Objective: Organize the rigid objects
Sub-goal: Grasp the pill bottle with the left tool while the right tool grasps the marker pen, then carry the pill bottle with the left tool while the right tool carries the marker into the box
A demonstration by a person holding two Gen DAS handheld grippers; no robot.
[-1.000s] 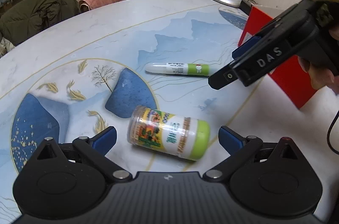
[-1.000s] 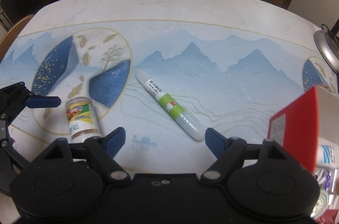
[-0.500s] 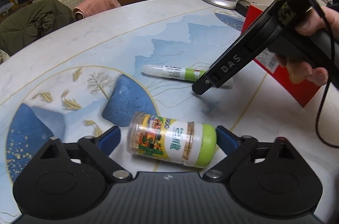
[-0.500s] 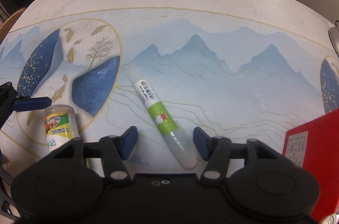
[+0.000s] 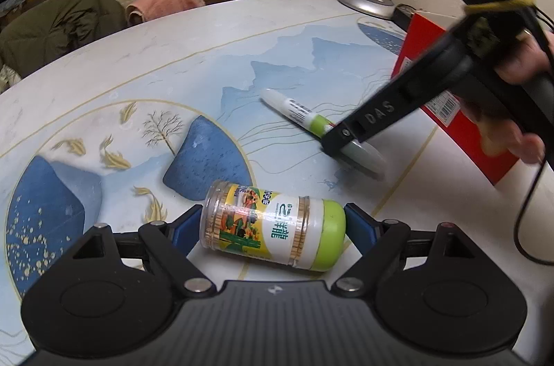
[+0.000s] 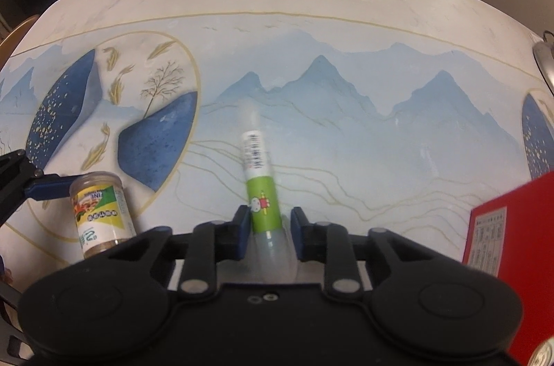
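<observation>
A: Two grasps closing at once. Half a second back the left gripper [image 5: 273,227] had its blue pads wide of the toothpick jar [image 5: 273,225]; now they sit at the jar's two ends, clear base on one side, green cap on the other. Touching or a hair apart, I can't tell from the left wrist view.

B: And the right?

A: The right gripper [image 6: 268,229] came down over the glue pen [image 6: 259,189]. A second ago the pen lay diagonal, ahead of spread fingers. Now it runs straight up the right wrist view with its clear cap end between the pads, which look pressed against it.

B: Lifted?

A: Neither, by my reading. Jar and pen both lie on the table [image 6: 311,2]. The pen has swung round, so the closing fingers probably nudged it into line.

B: Meaning for the task?

A: Judgement: both items are about to be carried, likely toward the red box [image 6: 512,244] at the right edge.

B: Object notes?

A: Jar: on its side, clear plastic, yellow-green label, toothpicks visible inside, rigid. An end-to-end grip could slip off the rounded cap. Pen: white barrel with barcode, green band with a small cartoon, translucent cap. Slim and smooth, held near one end, so it may droop when raised.
</observation>
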